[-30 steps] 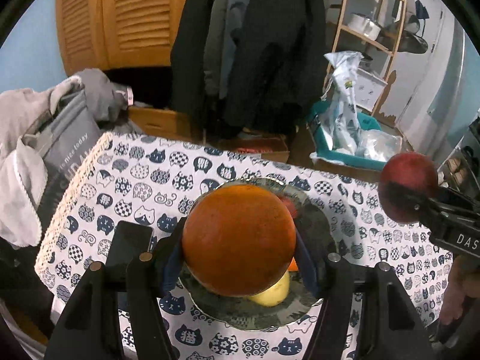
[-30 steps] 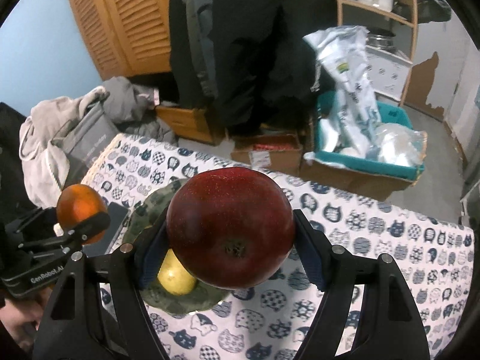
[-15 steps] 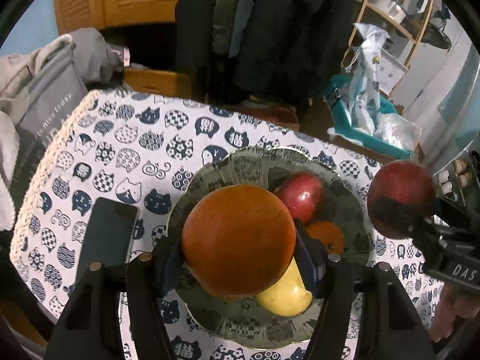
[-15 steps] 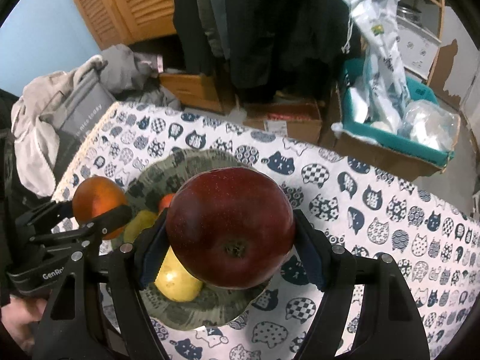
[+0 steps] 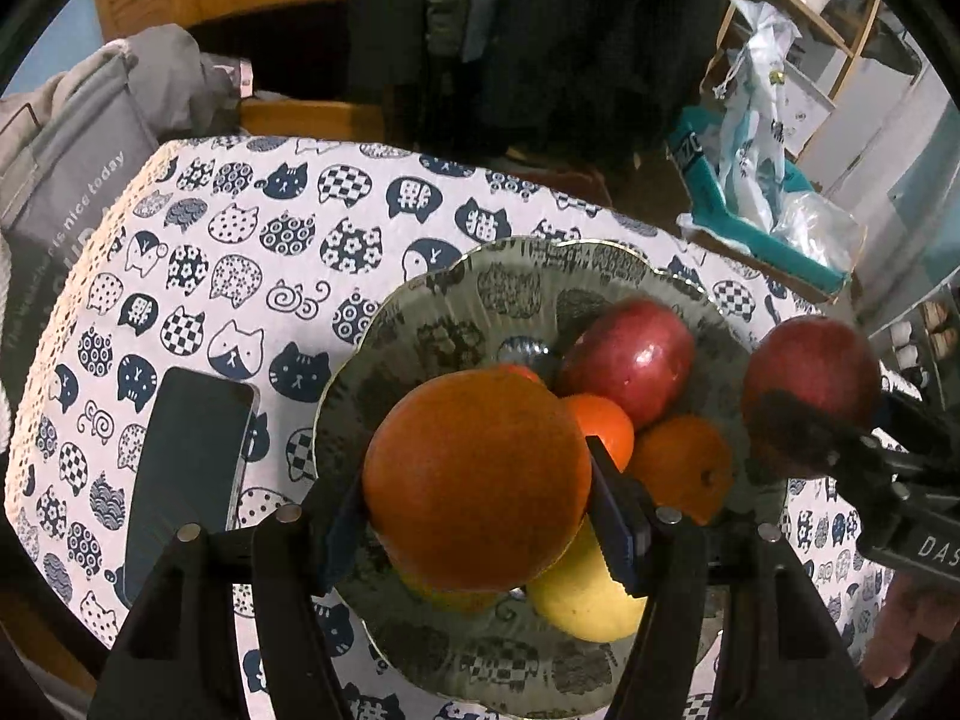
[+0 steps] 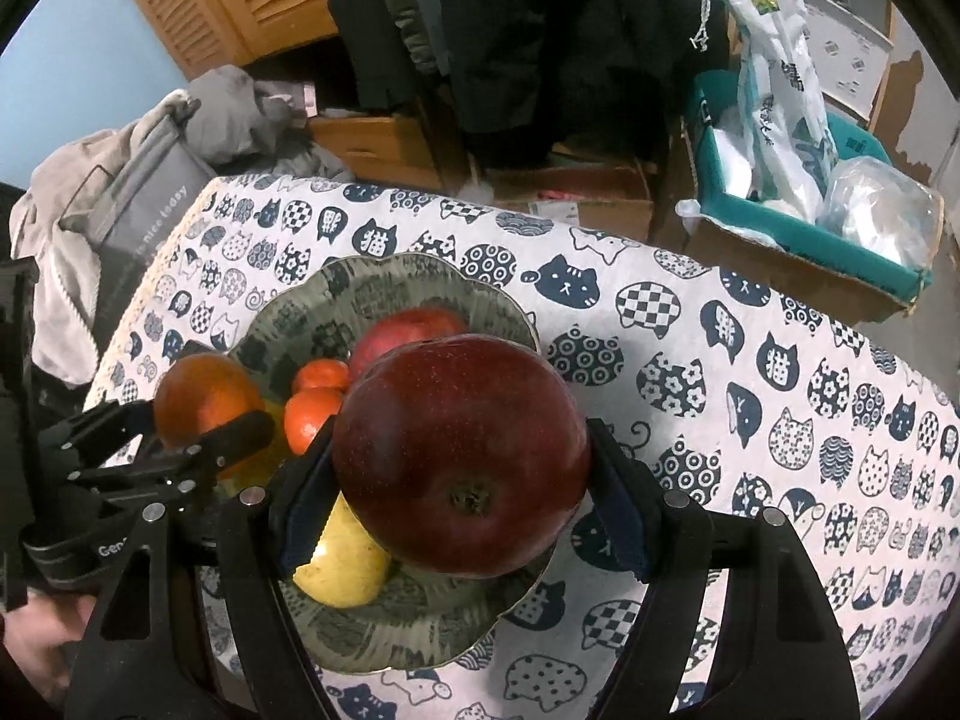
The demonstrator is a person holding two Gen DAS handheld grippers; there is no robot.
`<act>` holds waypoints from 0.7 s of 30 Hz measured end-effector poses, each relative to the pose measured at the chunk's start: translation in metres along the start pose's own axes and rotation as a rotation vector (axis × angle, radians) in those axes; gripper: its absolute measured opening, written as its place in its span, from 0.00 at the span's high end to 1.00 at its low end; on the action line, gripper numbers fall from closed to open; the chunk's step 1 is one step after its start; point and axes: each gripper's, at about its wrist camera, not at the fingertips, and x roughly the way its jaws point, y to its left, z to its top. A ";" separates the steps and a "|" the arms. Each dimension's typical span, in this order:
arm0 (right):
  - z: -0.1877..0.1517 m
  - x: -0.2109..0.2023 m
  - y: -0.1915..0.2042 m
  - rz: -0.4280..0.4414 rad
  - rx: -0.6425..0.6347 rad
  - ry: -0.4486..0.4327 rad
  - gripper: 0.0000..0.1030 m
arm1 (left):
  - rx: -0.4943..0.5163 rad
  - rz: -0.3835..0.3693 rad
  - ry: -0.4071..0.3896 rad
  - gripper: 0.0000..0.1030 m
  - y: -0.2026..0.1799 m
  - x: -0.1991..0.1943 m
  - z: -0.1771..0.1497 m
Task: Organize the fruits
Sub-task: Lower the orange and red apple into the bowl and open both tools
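Left gripper [image 5: 477, 489] is clamped on the orange [image 5: 474, 480], pads across its widest girth, hanging over the near-left part of the plate [image 5: 384, 348]. Orange reads firm, fairly heavy, with dimpled skin that gives decent friction; gripping at the equator is right, anywhere higher or lower and it would squirt out. Phone [image 5: 186, 474] lies on the tabletop [image 5: 240, 240] just left of the plate, so I keep clear of it. Plate already holds a red apple [image 5: 630, 360], two small tangerines [image 5: 606, 426] and a yellow fruit [image 5: 585, 606]; round things, likely to roll if bumped. Plate looks like glass or ceramic, so I'd set down, not drop. Right gripper [image 6: 459, 462] is clamped on the dark apple [image 6: 459, 462], stem end facing the camera, over the near-right side of the plate. Apple is hard, smooth and waxy, slicker than the orange, and bruises; mid-girth hold, moderate squeeze. Free spots look tight.
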 end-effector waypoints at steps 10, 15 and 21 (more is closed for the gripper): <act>0.000 0.004 0.004 0.015 -0.001 0.011 0.26 | 0.032 0.025 -0.055 0.16 -0.002 -0.018 0.001; -0.002 0.008 0.012 0.027 -0.021 0.026 0.25 | 0.023 0.038 -0.051 0.16 0.004 -0.026 -0.006; -0.009 0.018 0.031 0.026 -0.071 0.059 0.25 | 0.018 0.073 -0.048 0.16 0.011 -0.037 -0.017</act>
